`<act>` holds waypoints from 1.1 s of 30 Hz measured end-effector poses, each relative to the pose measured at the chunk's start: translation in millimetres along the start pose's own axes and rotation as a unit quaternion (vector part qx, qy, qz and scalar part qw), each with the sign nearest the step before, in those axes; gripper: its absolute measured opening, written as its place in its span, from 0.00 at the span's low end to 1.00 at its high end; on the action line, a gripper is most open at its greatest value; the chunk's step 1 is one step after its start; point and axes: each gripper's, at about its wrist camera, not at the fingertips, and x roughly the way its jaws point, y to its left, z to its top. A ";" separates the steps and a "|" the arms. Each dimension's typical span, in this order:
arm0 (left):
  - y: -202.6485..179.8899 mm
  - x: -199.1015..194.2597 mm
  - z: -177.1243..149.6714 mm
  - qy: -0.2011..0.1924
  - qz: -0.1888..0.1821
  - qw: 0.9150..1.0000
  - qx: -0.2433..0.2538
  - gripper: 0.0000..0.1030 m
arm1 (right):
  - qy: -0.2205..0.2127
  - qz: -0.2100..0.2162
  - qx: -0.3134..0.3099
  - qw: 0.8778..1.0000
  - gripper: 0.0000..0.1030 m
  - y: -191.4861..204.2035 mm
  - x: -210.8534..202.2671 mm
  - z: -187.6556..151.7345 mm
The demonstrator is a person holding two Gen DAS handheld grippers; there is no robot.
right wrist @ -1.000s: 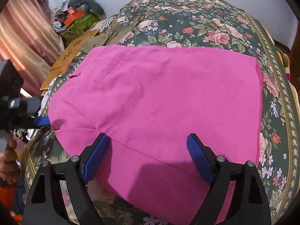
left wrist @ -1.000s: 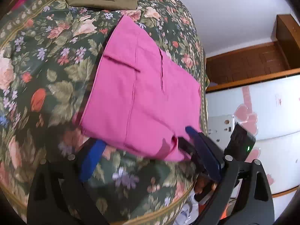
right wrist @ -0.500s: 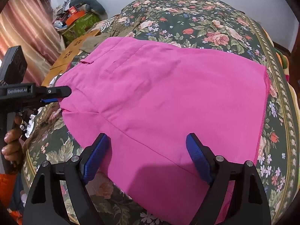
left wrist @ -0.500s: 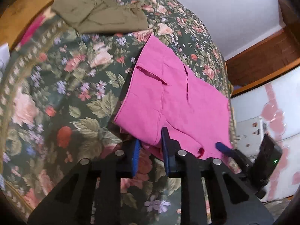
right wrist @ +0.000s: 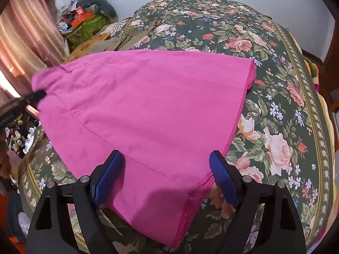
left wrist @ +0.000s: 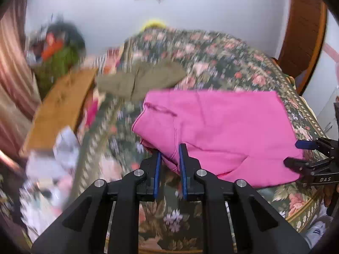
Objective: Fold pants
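The left gripper (left wrist: 170, 158), having just closed, pinches the pink pants' (right wrist: 137, 110) near corner, while the right gripper (right wrist: 166, 177) straddles the opposite end, spread wide.

Both grippers (left wrist: 170, 148) (right wrist: 167, 165) are black frames with blue-padded jaws; silver screws at the pivots.
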 end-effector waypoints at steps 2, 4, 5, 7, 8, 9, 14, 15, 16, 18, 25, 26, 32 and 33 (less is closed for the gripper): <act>-10.7 -9.6 11.4 -0.024 0.003 0.999 0.023 0.14 | -0.002 0.002 0.002 1.000 0.79 -1.4 -0.1 -0.8; -24.9 -18.5 26.7 -0.045 -0.010 0.998 0.042 0.13 | -0.003 0.003 0.003 1.000 0.79 -2.3 0.3 -1.3; -31.2 -23.4 34.3 -0.053 -0.023 0.997 0.049 0.13 | -0.004 0.003 0.004 1.000 0.79 -2.4 0.5 -1.4; -44.8 -33.9 47.2 -0.069 -0.047 0.995 0.063 0.13 | -0.004 0.003 0.003 1.000 0.79 -2.3 0.7 -1.8; -52.6 -38.3 53.7 -0.077 -0.060 0.993 0.071 0.13 | -0.003 0.003 0.003 1.000 0.79 -2.2 0.7 -1.7; -60.7 -43.0 59.3 -0.084 -0.073 0.991 0.079 0.13 | -0.002 0.005 0.003 1.000 0.79 -2.7 0.6 -1.5; -98.2 -50.4 75.1 -0.078 -0.147 0.980 0.110 0.13 | -0.009 0.007 0.023 1.000 0.78 -10.3 -9.9 -1.8; -106.4 -49.7 75.2 -0.073 -0.157 0.977 0.122 0.13 | -0.015 0.008 0.028 0.999 0.78 -13.1 -14.0 -2.6; -114.2 -47.9 74.8 -0.068 -0.166 0.975 0.132 0.13 | -0.023 0.008 0.034 0.999 0.79 -16.7 -20.0 -3.8; -130.0 -41.6 72.7 -0.052 -0.184 0.971 0.146 0.12 | -0.034 0.000 0.041 0.999 0.79 -24.3 -31.8 -7.1; -163.3 -11.3 59.9 0.017 -0.242 0.959 0.146 0.10 | -0.049 -0.039 0.058 0.996 0.79 -50.7 -58.6 -23.7; -168.0 -5.3 57.5 0.029 -0.245 0.958 0.145 0.10 | -0.051 -0.040 0.065 0.996 0.80 -54.6 -61.1 -26.6; -181.8 14.4 39.4 0.083 -0.289 0.944 0.137 0.10 | -0.057 -0.042 0.089 0.994 0.80 -65.8 -66.7 -37.7; -184.9 17.7 34.9 0.095 -0.291 0.941 0.142 0.10 | -0.057 -0.043 0.090 0.993 0.80 -65.8 -66.8 -38.2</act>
